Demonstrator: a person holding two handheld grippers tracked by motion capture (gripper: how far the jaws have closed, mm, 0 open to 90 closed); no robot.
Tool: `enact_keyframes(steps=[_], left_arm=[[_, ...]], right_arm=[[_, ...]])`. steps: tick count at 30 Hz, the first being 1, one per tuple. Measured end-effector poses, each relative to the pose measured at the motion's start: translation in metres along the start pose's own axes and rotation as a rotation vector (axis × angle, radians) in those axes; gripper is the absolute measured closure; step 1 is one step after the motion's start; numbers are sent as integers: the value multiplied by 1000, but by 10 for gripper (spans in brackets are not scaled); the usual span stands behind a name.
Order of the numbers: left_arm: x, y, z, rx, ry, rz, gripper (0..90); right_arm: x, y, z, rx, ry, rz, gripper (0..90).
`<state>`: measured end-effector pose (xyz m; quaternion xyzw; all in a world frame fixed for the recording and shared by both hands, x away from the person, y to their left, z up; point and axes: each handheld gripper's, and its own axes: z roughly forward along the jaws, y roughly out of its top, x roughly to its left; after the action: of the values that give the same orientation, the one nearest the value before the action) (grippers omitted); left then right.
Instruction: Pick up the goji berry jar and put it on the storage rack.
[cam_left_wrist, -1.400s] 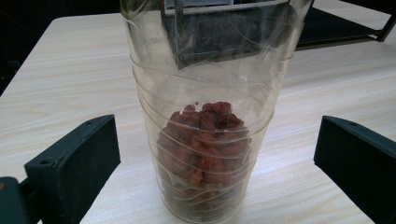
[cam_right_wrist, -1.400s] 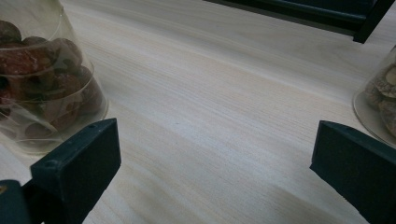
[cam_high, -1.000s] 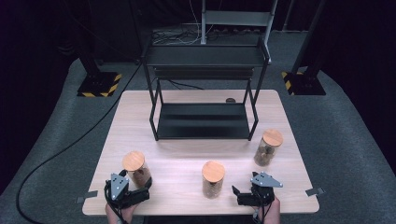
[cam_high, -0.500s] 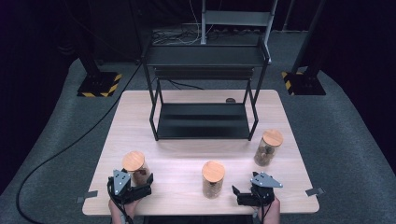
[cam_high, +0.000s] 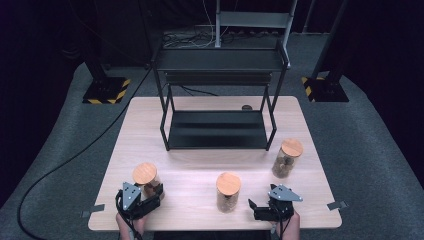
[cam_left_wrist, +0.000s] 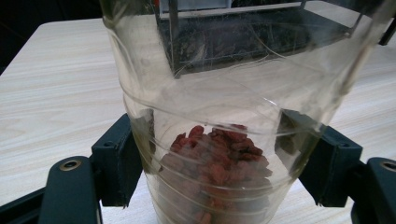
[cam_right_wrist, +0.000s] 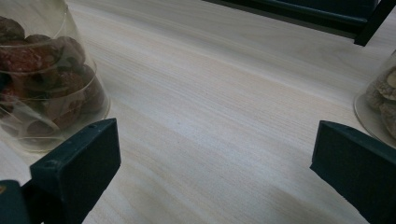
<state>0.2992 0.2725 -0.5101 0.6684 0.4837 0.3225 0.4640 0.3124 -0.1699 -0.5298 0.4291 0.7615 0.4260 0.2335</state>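
Note:
Three glass jars with round wooden lids stand on the wooden table (cam_high: 200, 165). My left gripper (cam_high: 151, 193) has just been closing its jaws, and its pads (cam_left_wrist: 116, 158) now press both sides of the left jar (cam_high: 146, 178), which holds red dried berries (cam_left_wrist: 217, 156). That jar stands upright near the front left corner. My right gripper (cam_high: 265, 202) rests open near the front right, nothing between its fingers (cam_right_wrist: 79, 158). The middle jar (cam_high: 228, 190) of brown pieces lies to its left, also seen as the middle jar (cam_right_wrist: 42, 79). The right jar (cam_high: 286, 157) stands farther back.
A black two-level metal rack (cam_high: 217, 130) stands at the middle back of the table. A small dark object (cam_high: 246, 107) lies behind it. Tape marks (cam_high: 337, 205) sit at the front corners. A cable (cam_high: 65, 160) runs across the floor at left.
The left gripper's jaws have closed in onto the left jar. Neither hand has shifted, and the right gripper has stayed open.

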Motion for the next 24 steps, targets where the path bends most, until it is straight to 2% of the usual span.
enact_keyframes(steps=[4, 8, 15, 24], left_arm=[[-1, 2, 0, 7, -8, 15, 245], [-2, 3, -1, -6, -21, 5, 245], [-7, 7, -3, -14, -42, 20, 245], [-9, 15, -4, -1, -56, 45, 245]], right_arm=[[0, 0, 0, 2, -2, 0, 4], [1, 0, 0, 2, -1, -3, 4], [1, 0, 0, 4, 3, -9, 4], [1, 0, 1, 11, -4, -6, 2]])
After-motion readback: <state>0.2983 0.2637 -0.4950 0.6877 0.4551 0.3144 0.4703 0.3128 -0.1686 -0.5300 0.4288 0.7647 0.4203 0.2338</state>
